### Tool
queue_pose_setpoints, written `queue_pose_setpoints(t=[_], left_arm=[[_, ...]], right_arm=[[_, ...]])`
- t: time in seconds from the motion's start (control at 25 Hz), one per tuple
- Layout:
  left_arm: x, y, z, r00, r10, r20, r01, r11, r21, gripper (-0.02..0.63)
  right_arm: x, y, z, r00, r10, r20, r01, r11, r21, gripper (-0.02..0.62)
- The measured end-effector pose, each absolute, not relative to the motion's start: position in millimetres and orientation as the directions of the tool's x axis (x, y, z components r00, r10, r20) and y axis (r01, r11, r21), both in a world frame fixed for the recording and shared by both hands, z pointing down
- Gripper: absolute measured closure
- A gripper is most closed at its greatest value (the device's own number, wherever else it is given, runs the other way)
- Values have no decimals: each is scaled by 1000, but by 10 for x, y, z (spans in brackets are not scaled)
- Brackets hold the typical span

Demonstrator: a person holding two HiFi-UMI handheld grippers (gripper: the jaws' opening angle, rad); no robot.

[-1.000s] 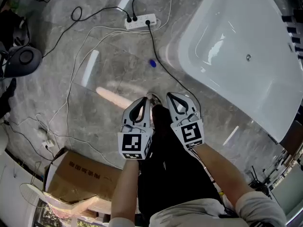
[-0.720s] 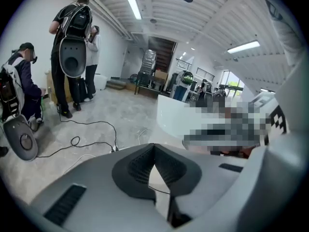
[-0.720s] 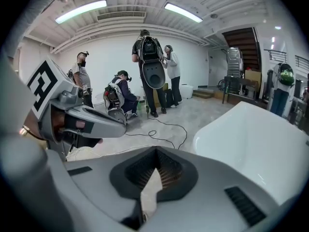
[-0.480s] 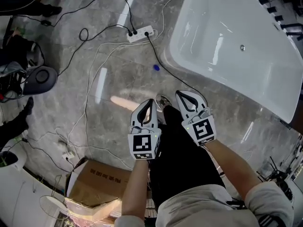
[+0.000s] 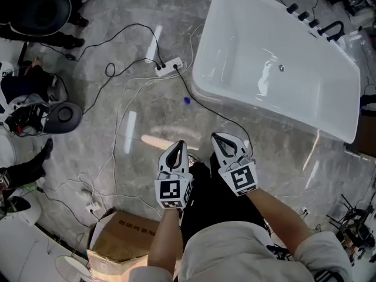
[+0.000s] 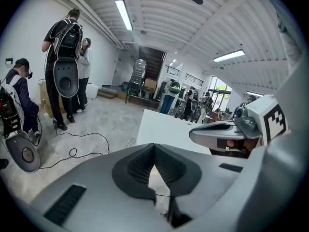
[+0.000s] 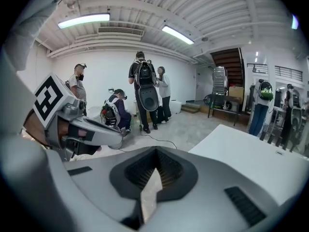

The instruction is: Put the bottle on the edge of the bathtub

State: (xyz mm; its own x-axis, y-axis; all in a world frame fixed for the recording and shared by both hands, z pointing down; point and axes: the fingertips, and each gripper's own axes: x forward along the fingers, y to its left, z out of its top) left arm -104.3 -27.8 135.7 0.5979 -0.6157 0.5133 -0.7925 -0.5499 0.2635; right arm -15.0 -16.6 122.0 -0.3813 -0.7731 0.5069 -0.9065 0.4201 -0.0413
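- Head view: left gripper (image 5: 177, 148) and right gripper (image 5: 220, 141) held out side by side above the grey stone floor (image 5: 117, 157), tips pointing toward the white bathtub (image 5: 202, 90).
- Left gripper view: jaws clenched together, nothing between them.
- Right gripper view: same picture, jaws pressed tight on nothing.
- Bathtub well apart from both grippers, taps (image 5: 305, 16) along its far rim.
- Bottle: cannot be picked out for certain in any view.
- Small blue thing (image 5: 187, 100) on the floor near the tub's corner, just beside a black cable (image 5: 200, 101).
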Motion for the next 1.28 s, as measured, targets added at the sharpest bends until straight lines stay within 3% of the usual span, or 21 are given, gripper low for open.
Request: queue_pose_setpoints(t=[0.88,1.28], left_arm=[[183,380,-503,538,-778,324,-840,-528,127,595],[298,559,-1157,543,-816,199,-837,-543,59,595]], right_arm=[[1066,434,-775,-444,-870,213,-879,470,87,590],[1225,647,-1355,-424,-897,125,-880,441,175,589]])
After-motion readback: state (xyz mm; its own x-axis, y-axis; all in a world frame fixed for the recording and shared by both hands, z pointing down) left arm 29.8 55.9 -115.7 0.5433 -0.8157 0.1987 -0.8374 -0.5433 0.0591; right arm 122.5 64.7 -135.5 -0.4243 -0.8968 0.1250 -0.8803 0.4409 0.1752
